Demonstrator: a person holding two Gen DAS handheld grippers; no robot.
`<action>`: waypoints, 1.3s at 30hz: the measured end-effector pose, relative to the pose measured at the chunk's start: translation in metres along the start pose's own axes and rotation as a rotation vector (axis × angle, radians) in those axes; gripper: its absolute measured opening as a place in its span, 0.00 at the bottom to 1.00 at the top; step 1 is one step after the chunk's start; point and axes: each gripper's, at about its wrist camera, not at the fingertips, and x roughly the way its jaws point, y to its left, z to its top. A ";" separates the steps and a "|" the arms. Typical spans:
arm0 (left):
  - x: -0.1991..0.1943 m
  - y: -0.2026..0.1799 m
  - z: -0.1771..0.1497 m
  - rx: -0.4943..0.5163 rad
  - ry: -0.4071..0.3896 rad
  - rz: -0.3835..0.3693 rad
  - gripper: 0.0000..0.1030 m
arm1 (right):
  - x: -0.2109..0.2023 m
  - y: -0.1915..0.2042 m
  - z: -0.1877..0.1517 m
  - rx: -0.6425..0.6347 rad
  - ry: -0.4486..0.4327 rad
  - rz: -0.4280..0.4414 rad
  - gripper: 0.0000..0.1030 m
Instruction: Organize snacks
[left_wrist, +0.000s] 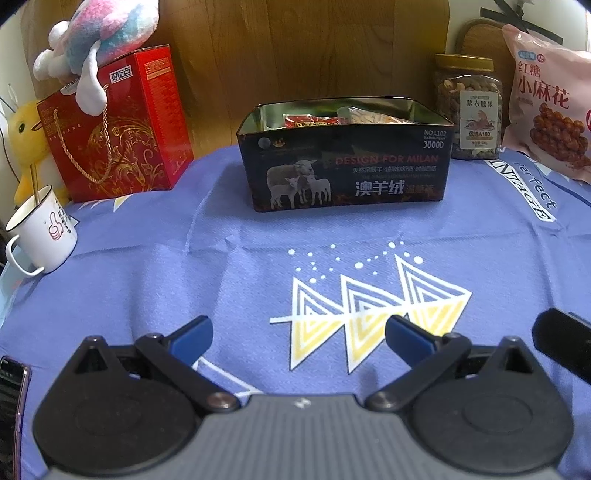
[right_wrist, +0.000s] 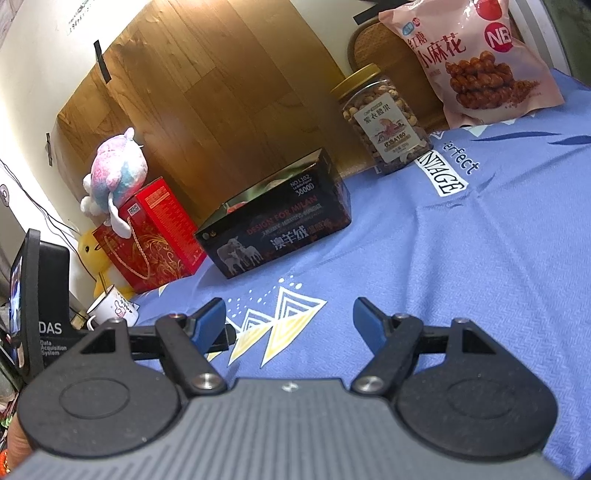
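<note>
A black open box (left_wrist: 343, 162) printed with sheep stands at the back middle of the blue cloth, with red and pale snack packets (left_wrist: 314, 120) inside. The same box (right_wrist: 275, 229) appears left of centre in the right wrist view. A jar of nuts (left_wrist: 471, 107) with a gold lid stands right of the box, also seen as the jar (right_wrist: 384, 122). A pink snack bag (left_wrist: 550, 99) leans at the far right, the bag (right_wrist: 472, 62) upright against the wall. My left gripper (left_wrist: 299, 336) is open and empty, well in front of the box. My right gripper (right_wrist: 290, 317) is open and empty too.
A red gift box (left_wrist: 122, 125) with a plush toy (left_wrist: 99, 40) on top stands at the back left, beside a yellow plush (left_wrist: 26, 140). A white mug (left_wrist: 40, 236) sits at the left edge. A phone (left_wrist: 11, 398) lies near left. A wooden panel (left_wrist: 295, 48) backs the table.
</note>
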 end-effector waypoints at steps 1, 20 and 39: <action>0.000 0.000 0.000 0.000 0.000 -0.001 1.00 | 0.000 0.000 0.000 0.001 0.000 0.000 0.76; 0.005 -0.002 0.001 0.002 0.010 -0.001 1.00 | 0.001 -0.002 0.001 0.010 0.005 -0.004 0.76; 0.012 -0.004 0.003 -0.006 0.035 -0.011 1.00 | 0.003 -0.005 0.001 0.017 0.011 -0.006 0.76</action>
